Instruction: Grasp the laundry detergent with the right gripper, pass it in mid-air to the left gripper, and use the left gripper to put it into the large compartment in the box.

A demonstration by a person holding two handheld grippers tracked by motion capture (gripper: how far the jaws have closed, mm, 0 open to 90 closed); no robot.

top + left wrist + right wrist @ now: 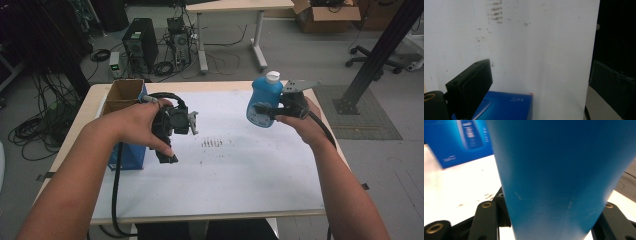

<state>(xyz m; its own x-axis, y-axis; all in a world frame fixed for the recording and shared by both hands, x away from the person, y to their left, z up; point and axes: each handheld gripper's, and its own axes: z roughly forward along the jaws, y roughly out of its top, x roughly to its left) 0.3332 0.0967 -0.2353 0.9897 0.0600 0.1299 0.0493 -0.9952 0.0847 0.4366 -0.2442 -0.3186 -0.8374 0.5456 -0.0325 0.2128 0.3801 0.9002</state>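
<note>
A blue bottle (264, 100) with a white cap hangs upright above the table's far right, clear of the white sheet (240, 175). My right gripper (260, 111) is shut on its lower body. In the right gripper view the bottle (561, 170) stands between both black jaws, pressed from each side. A blue carton (125, 155) with an open brown top stands at the left of the table. My left gripper (170, 145) hovers just right of it, pointing down, open. In the left gripper view one of its fingers (471, 85) shows beside the carton's corner (509, 107), not touching it.
Faint dark smudges (212, 143) mark the sheet's middle. Beyond the table are a computer tower (140, 47), floor cables, a second desk (235, 7), a cardboard box (325, 15) and an office chair base (375, 62). A black post (385, 50) rises at the far right.
</note>
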